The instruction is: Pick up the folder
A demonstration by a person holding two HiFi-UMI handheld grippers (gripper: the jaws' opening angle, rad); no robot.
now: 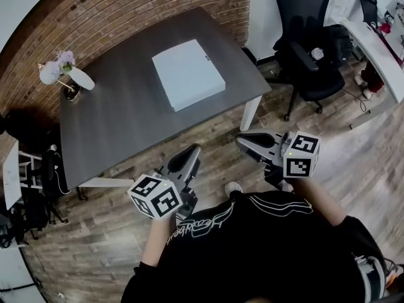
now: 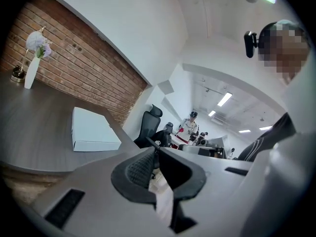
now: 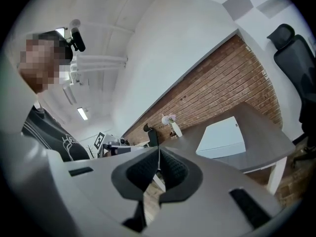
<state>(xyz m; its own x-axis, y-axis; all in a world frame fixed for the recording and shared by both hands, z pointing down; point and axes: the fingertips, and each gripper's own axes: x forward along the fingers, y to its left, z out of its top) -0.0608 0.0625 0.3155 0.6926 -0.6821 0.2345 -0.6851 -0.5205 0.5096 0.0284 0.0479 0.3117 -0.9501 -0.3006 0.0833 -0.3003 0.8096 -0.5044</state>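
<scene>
The left tongs (image 1: 191, 151) and the right tongs (image 1: 245, 141) both have their jaws together and empty, short of the dark grey worktop (image 1: 126, 122). The flat white rectangular folder (image 1: 188, 74) lies well ahead on it. If they arrive closed, they would probably shove it toward the brick wall (image 1: 126, 11) rather than grip it.

Black T-shirt (image 1: 265, 245) with white line print, lower centre, white shoe (image 1: 233, 187) just above it, left gripper (image 1: 191, 151) and right gripper (image 1: 242, 141) grey-bodied, black ribbed pads (image 2: 138, 169), white cubes (image 1: 156, 196) with black square markers
</scene>
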